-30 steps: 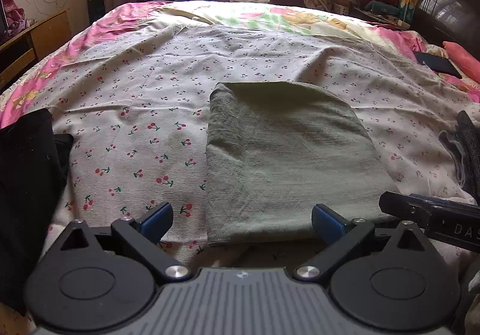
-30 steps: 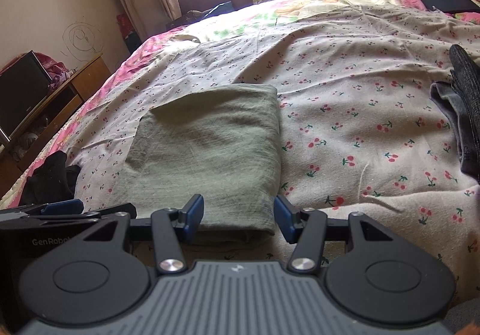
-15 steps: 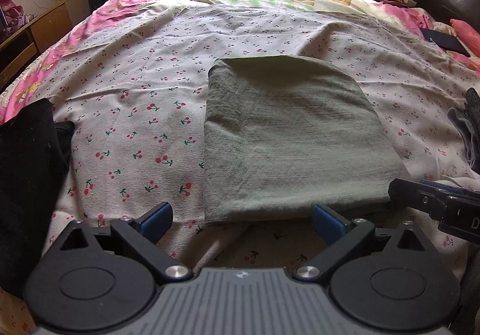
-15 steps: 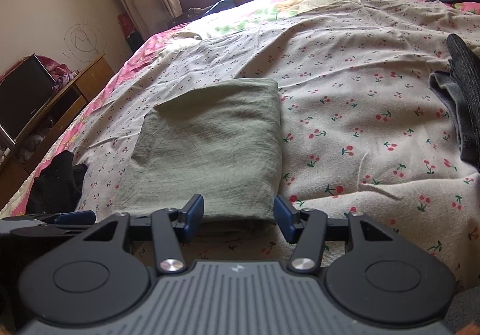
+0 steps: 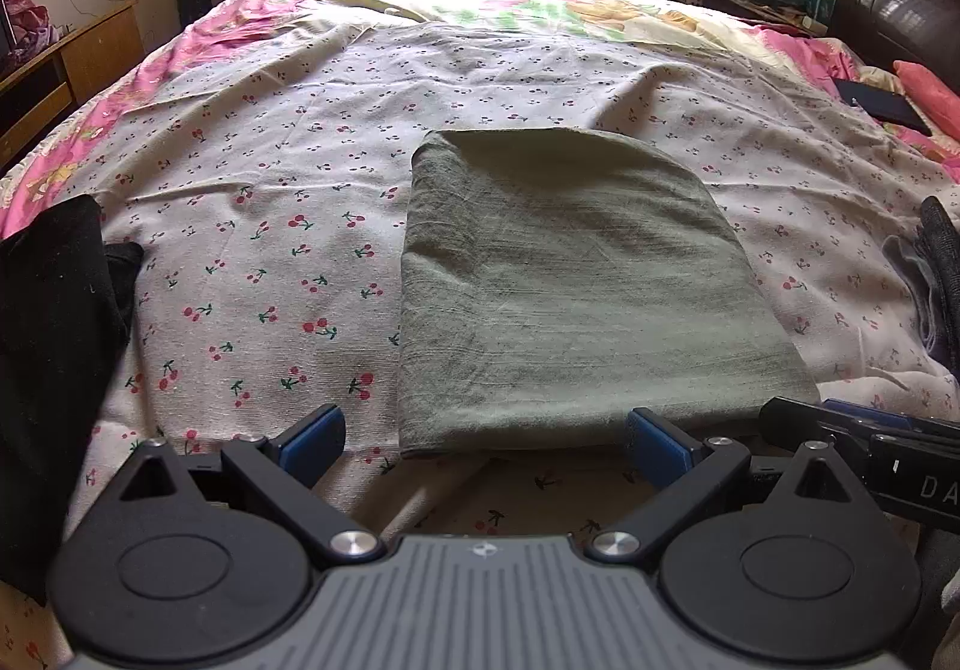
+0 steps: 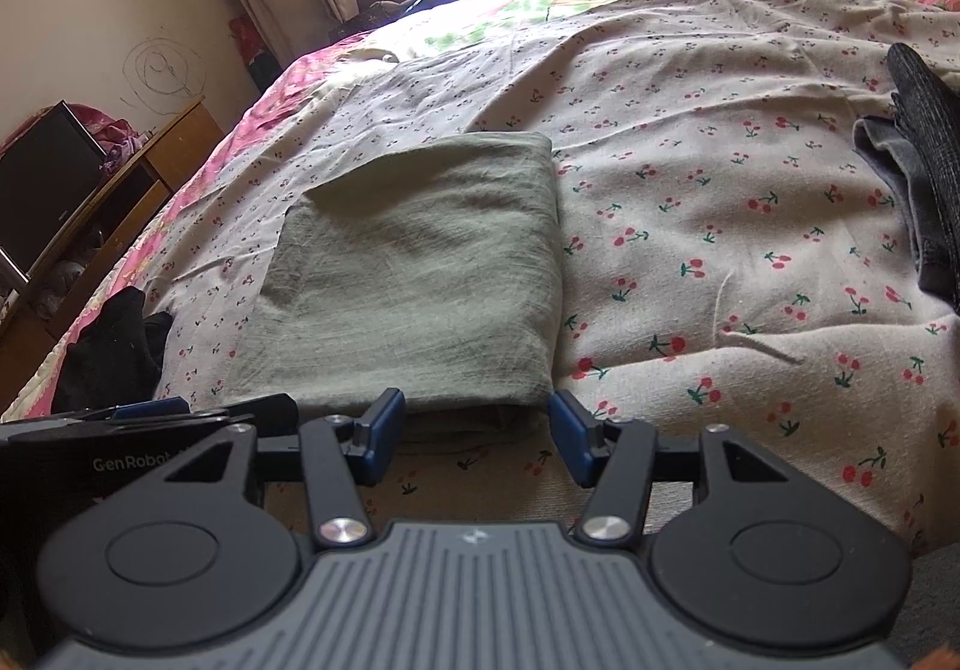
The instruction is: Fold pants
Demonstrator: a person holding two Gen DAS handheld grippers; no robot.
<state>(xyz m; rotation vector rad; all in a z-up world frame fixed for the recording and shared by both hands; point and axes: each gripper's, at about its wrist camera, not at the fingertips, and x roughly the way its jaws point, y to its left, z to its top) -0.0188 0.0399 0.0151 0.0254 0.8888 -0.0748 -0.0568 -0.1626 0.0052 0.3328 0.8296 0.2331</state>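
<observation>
The olive-green pants (image 5: 576, 298) lie folded into a flat rectangle on the cherry-print bedsheet (image 5: 252, 226). My left gripper (image 5: 486, 439) hovers open just short of the fold's near edge, nothing between its blue pads. In the right wrist view the same folded pants (image 6: 420, 274) lie ahead, and my right gripper (image 6: 471, 430) is open at the near right corner, its pads apart from the cloth. The right gripper's body shows at the left view's right edge, and the left gripper's body at the right view's left edge.
A black garment (image 5: 54, 346) lies at the bed's left edge. Dark grey clothes (image 6: 918, 178) lie on the right. A wooden cabinet (image 6: 138, 172) with a dark screen stands left of the bed. A dark flat object (image 5: 882, 102) rests near the pink pillow.
Both views have shifted slightly, so the folded pants sit a little farther up from the fingertips. The pants themselves have not moved. Both grippers stayed open.
</observation>
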